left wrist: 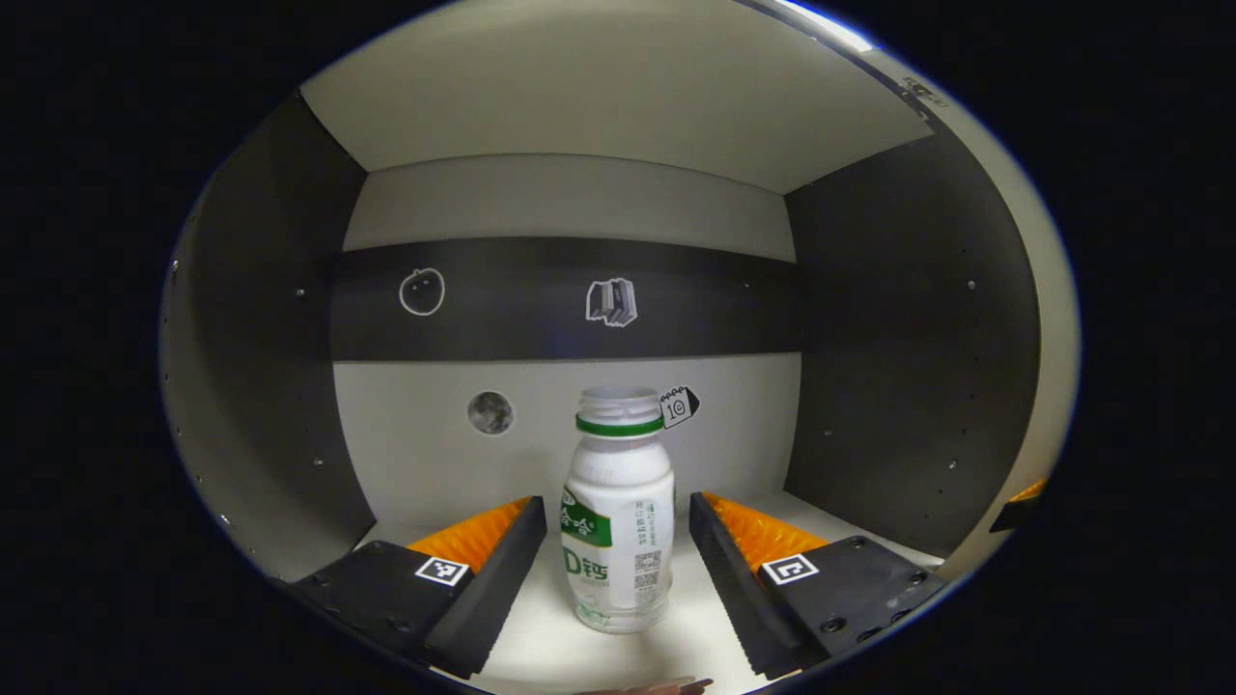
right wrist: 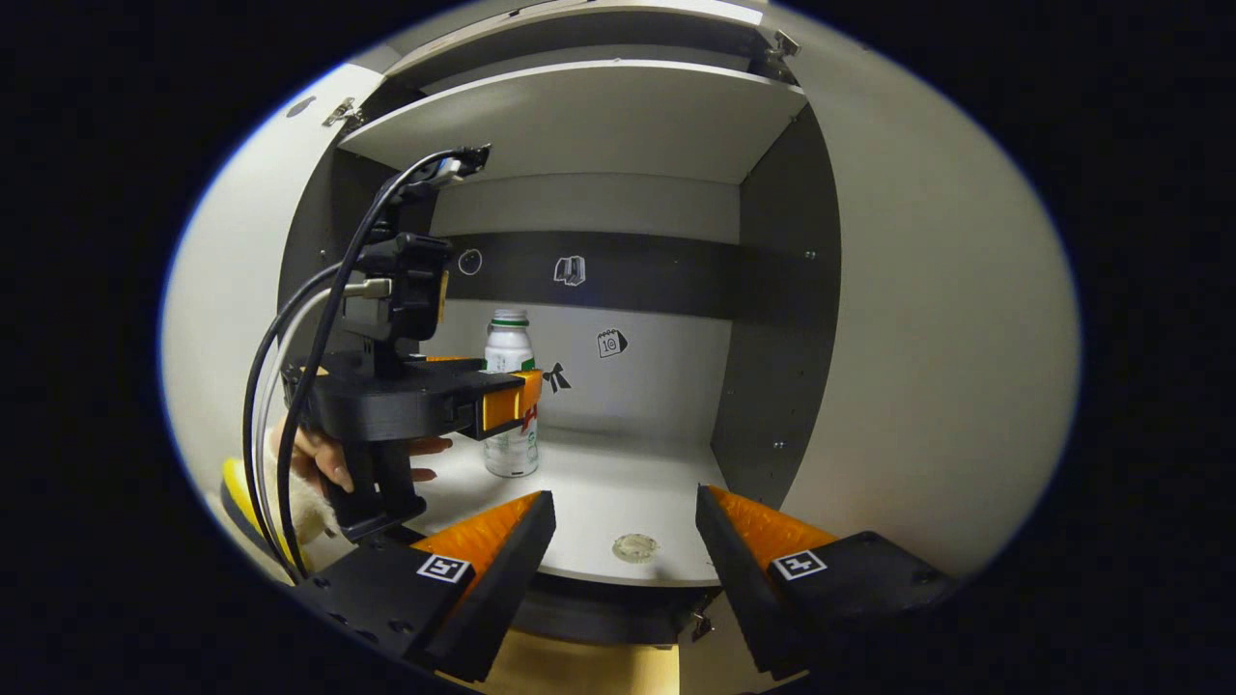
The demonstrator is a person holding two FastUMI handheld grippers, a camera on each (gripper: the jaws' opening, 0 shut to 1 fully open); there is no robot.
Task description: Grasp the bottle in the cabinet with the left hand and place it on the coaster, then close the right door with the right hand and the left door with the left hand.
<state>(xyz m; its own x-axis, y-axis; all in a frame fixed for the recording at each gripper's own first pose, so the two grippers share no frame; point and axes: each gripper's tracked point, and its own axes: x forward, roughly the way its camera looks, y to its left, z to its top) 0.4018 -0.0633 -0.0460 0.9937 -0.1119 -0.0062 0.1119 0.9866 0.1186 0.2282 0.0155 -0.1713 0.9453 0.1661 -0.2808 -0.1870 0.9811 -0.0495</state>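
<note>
Step in hand: grasping the bottle (left wrist: 618, 512). It stands upright on the cabinet shelf (right wrist: 618, 507), toward the shelf's left side. The left gripper (left wrist: 618, 565) has its fingers apart on either side of the bottle, not touching it. Next move: close on the body, then lift clear. The right gripper (right wrist: 626, 560) waits open at the shelf's front edge.

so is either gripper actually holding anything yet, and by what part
Nothing held. The left gripper is open around the bottle body, fingers clear of it; the right gripper is open and empty.
</note>
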